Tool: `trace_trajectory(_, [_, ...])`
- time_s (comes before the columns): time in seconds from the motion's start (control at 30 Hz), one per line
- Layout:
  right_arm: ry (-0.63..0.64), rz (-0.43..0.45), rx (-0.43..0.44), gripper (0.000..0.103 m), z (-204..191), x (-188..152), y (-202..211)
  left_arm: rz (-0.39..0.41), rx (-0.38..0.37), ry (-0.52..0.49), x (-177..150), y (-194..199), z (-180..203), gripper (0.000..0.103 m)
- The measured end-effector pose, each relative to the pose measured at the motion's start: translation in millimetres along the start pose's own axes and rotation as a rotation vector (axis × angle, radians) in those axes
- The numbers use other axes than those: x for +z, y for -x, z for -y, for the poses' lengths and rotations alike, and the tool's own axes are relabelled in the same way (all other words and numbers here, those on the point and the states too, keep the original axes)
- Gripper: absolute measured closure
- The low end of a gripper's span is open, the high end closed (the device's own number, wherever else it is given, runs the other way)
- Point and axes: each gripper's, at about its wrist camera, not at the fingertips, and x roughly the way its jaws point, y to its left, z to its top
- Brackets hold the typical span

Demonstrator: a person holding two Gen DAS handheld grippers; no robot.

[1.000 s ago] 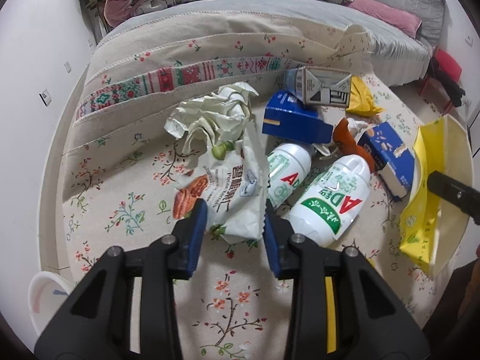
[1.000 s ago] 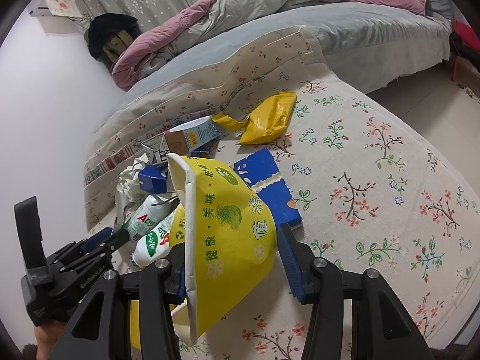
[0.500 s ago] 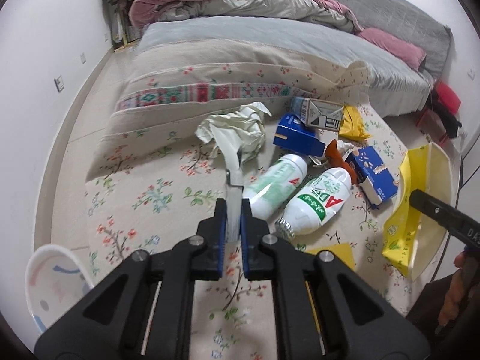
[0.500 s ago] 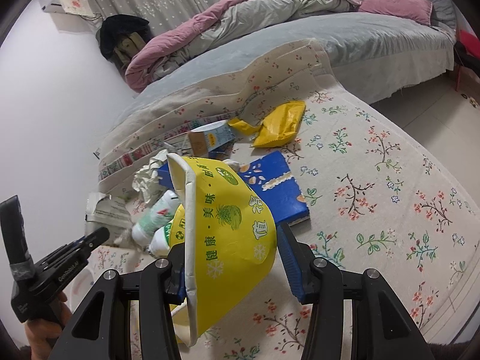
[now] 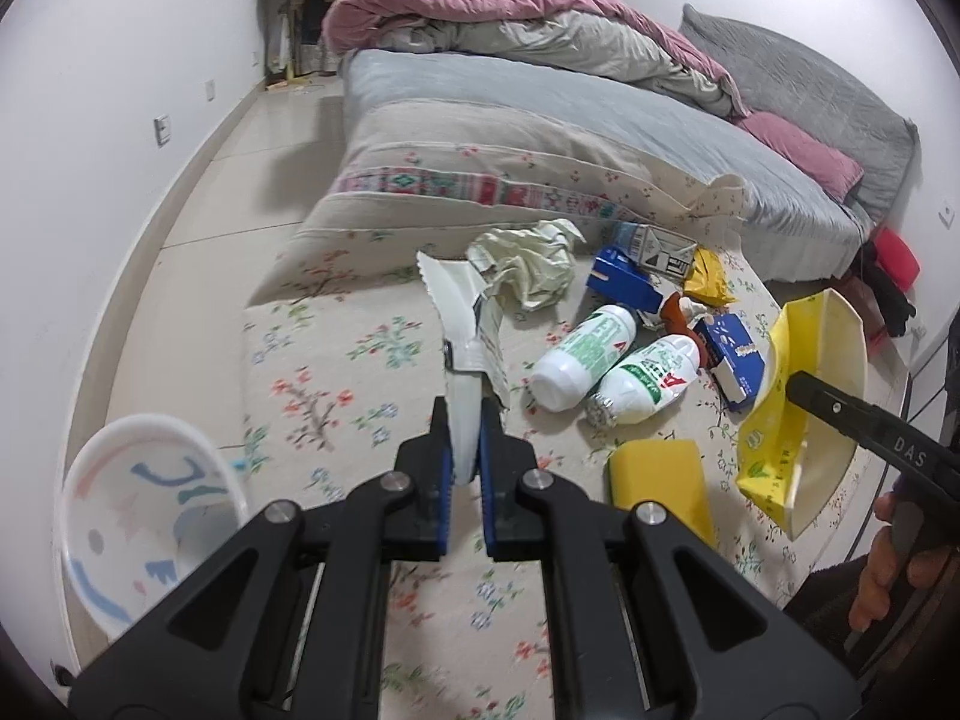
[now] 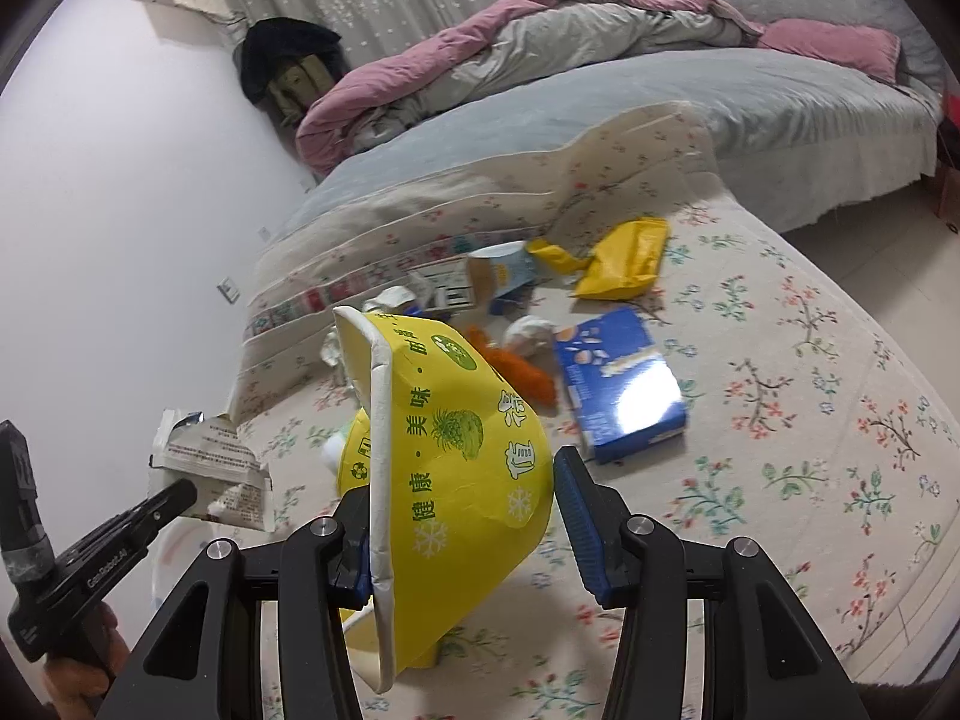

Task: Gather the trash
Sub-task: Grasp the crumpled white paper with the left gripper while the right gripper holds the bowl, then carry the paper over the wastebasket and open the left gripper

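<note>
Floral cloth; yellow bowl, contents unseen.

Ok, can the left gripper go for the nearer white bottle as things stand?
Probably not yet: the left gripper is shut on the snack wrapper, so its fingers are occupied. The white bottle itself lies uncovered on the floral cloth.

Even indoor light filled the room, shadows soft. Beyond my right fingers, glare whitened the blue box. Fisheye bending curved the walls, corners went black, and the floral cloth beneath my fingers smeared.
</note>
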Motion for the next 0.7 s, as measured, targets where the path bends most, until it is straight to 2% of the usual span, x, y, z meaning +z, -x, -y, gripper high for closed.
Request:
trace_trajectory(0.27, [0.073,-0.022,0.044,0.052,-40.3,-8.5,-8.6,0.019,0.042,0.073,-22.1,24.3,-29.5,0.094])
trace_trajectory(0.7, [0.179,-0.078,0.112,0.052,-115.5,-30.5,-30.6,0.048,0.129,0.247,-62.8,57.3,-108.4,0.094])
